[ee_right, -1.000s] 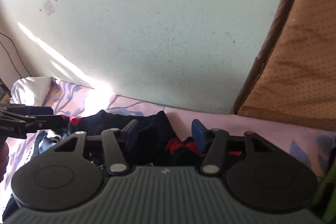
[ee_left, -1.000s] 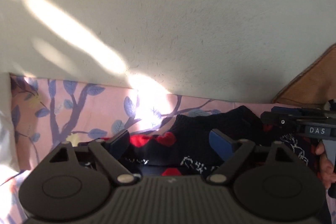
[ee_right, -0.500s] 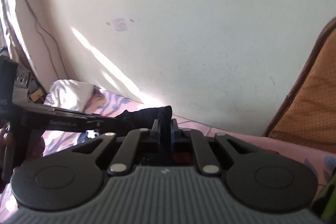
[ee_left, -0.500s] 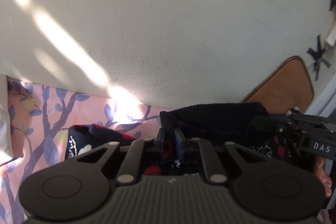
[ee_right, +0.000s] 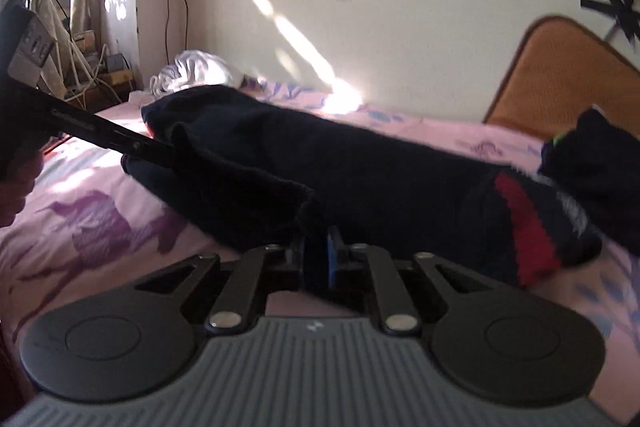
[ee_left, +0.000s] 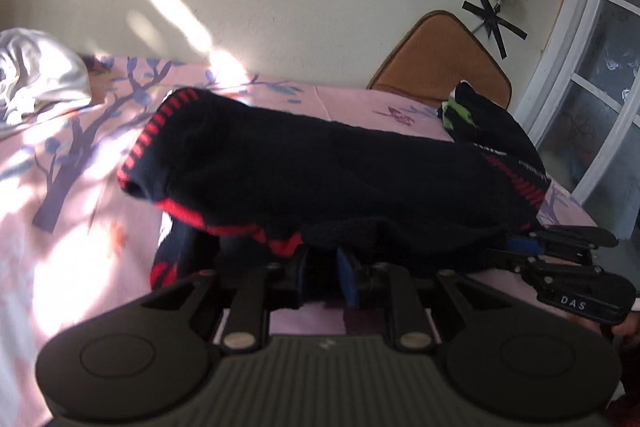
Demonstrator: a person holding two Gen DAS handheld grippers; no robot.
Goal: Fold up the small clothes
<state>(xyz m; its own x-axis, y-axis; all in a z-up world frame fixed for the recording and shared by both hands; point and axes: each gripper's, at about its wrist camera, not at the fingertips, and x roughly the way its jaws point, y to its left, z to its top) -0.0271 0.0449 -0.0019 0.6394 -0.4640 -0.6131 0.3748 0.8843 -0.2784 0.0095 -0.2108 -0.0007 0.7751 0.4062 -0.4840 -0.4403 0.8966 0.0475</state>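
A small dark navy knitted garment with red trim (ee_left: 320, 179) lies stretched across the pink floral bed sheet (ee_left: 72, 195); it also shows in the right wrist view (ee_right: 360, 179). My left gripper (ee_left: 324, 267) is shut on the garment's near edge. My right gripper (ee_right: 318, 259) is shut on the same edge further right. In the left wrist view the right gripper (ee_left: 560, 259) enters from the right. In the right wrist view the left gripper (ee_right: 112, 139) reaches in from the left.
Another dark garment with green trim (ee_left: 476, 115) lies at the far right of the bed. A white cloth bundle (ee_left: 36, 83) sits at the far left. A brown cushion (ee_left: 440, 59) leans on the wall. A window frame (ee_left: 580, 75) is at right.
Both grippers closed on the garment's edge, then pulled it back toward me and down, so the garment now lies spread out along the bed.
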